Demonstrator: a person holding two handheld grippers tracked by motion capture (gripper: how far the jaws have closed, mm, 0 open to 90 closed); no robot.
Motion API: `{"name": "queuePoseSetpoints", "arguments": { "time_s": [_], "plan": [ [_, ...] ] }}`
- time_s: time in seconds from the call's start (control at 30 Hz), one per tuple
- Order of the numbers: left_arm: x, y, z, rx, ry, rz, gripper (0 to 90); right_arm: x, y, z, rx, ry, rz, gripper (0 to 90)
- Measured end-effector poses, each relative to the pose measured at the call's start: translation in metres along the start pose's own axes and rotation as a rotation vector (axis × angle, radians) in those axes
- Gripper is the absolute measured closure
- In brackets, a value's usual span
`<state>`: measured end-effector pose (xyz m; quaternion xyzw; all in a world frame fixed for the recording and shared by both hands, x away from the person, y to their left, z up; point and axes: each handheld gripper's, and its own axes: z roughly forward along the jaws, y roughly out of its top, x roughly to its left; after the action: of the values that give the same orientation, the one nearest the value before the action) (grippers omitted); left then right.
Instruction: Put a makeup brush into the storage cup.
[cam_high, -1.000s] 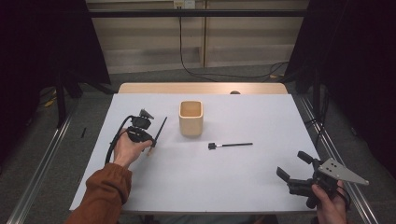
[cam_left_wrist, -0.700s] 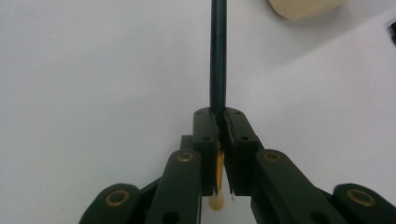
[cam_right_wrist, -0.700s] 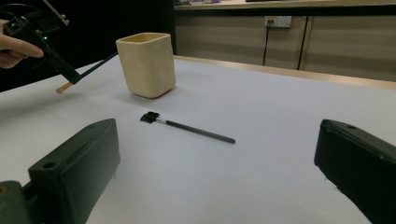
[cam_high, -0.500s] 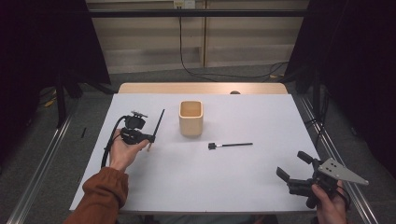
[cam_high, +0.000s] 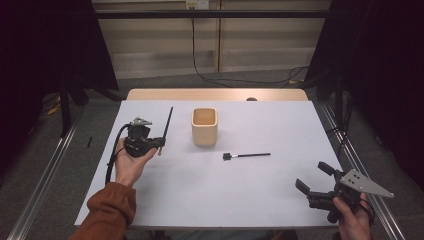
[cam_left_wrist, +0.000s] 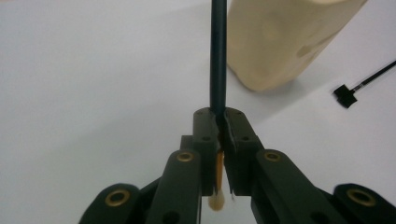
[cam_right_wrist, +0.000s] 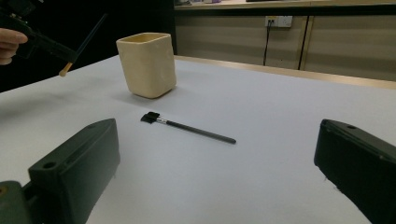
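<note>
Left gripper (cam_high: 159, 144): held above the table's (cam_high: 165, 200) left side, w/ the person's left hand (cam_high: 131, 162) cupped under it, palm up, forearm in a rust-coloured sleeve (cam_high: 107, 212) coming in from the bottom edge. Jaws pressed together on a thin dark brush (cam_high: 166, 125), pinched near its lower end. Brush shaft runs up and away from the gripper, tilted slightly toward the cup (cam_high: 205, 126). In the left gripper view the shaft (cam_left_wrist: 218, 56) rises straight from between the jaws, and a pale orange-tipped end (cam_left_wrist: 217, 198) pokes out below them. Brush is clear of the table surface; tip apart from the cup, just left of it.

Cup: cream, square-ish, upright, near table centre, towards the far edge. Inside looks empty as far as the high view shows.

Second brush (cam_high: 247, 155): black, flat head, lies on the table in front of and slightly right of the cup, head pointing left. Not touched by either gripper.

Right gripper (cam_high: 312, 184): near-right corner of the table, held low by the right hand (cam_high: 350, 217), grey plate (cam_high: 365, 182) on top. Jaws spread wide, nothing between them; right gripper view looks across the table at the lying brush (cam_right_wrist: 187, 128) and cup (cam_right_wrist: 147, 63), well apart from both.
</note>
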<state>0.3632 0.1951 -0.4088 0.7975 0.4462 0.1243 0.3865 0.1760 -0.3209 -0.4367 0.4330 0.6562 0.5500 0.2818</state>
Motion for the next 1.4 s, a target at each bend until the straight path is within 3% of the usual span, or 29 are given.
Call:
{"name": "queuePoseSetpoints", "arguments": {
  "time_s": [0.17,0.43,0.6,0.7,0.8,0.93,1.4],
  "plan": [
    [-0.003,-0.002,-0.005,-0.067,-0.002,0.021,84.4,0.000,0.000,0.000,-0.001,0.001,0.000,0.0],
    [-0.003,-0.008,-0.017,-0.231,-0.003,0.027,84.4,0.000,0.000,0.000,-0.002,0.000,-0.002,0.0],
    [-0.004,-0.013,-0.024,-0.320,-0.019,0.069,84.3,0.000,0.000,0.000,-0.001,0.000,-0.001,0.0],
    [-0.005,-0.015,-0.026,-0.354,-0.044,0.060,84.3,0.000,0.000,0.000,-0.003,0.002,-0.002,0.0],
    [-0.007,-0.015,-0.029,-0.382,-0.035,0.071,84.3,0.000,0.000,0.000,-0.003,0.003,-0.002,0.0],
    [-0.009,-0.015,-0.034,-0.400,-0.087,0.057,84.3,0.000,0.000,0.000,-0.001,0.005,-0.007,0.0],
    [-0.028,-0.014,-0.046,-0.441,-0.176,0.090,84.3,0.000,0.000,0.000,-0.004,0.007,-0.008,0.0]
  ]
}}
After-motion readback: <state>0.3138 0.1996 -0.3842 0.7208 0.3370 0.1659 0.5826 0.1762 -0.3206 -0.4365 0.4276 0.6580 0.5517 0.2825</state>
